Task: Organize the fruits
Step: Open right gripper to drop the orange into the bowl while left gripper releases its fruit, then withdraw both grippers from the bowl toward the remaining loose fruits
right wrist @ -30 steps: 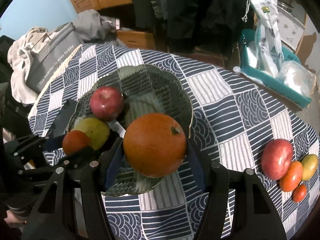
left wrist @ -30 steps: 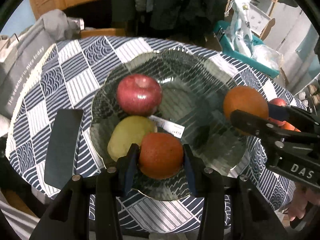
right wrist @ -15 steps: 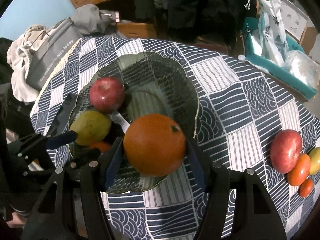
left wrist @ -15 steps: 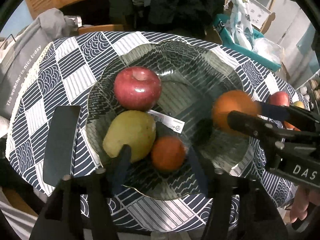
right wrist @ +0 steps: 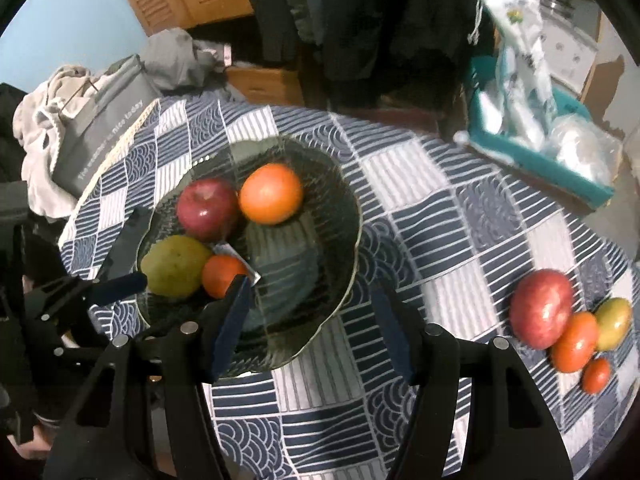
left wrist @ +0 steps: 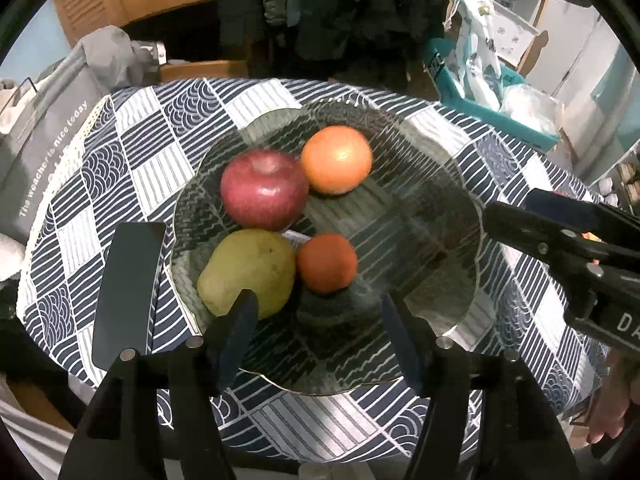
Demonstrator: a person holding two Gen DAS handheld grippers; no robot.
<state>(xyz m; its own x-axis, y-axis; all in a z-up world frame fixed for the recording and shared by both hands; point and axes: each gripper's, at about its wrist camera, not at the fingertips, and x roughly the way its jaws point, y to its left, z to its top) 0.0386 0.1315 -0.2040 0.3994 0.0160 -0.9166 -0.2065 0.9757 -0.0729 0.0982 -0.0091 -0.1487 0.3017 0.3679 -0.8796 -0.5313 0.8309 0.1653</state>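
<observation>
A dark glass bowl (left wrist: 448, 240) (right wrist: 340, 280) on the checked tablecloth holds a red apple (left wrist: 264, 190) (right wrist: 206, 208), a large orange (left wrist: 336, 159) (right wrist: 271, 193), a green pear (left wrist: 248, 270) (right wrist: 174, 265) and a small orange fruit (left wrist: 326, 263) (right wrist: 222, 276). My left gripper (left wrist: 320, 312) is open and empty at the bowl's near rim. My right gripper (right wrist: 310, 312) is open and empty over the bowl's right edge; it also shows in the left wrist view (left wrist: 560, 232). A red apple (right wrist: 540, 310), two small orange fruits (right wrist: 574, 342) and a green-red fruit (right wrist: 612, 322) lie on the cloth at right.
A dark flat phone (left wrist: 126, 292) lies left of the bowl. A grey bag (left wrist: 44, 160) and clothes hang at the table's left edge. A teal tray (right wrist: 540, 160) with plastic bags stands beyond the table at right.
My left gripper opened and left the small orange fruit in the bowl, then drew back. My right gripper opened and let go of the large orange, which now lies beside the red apple.
</observation>
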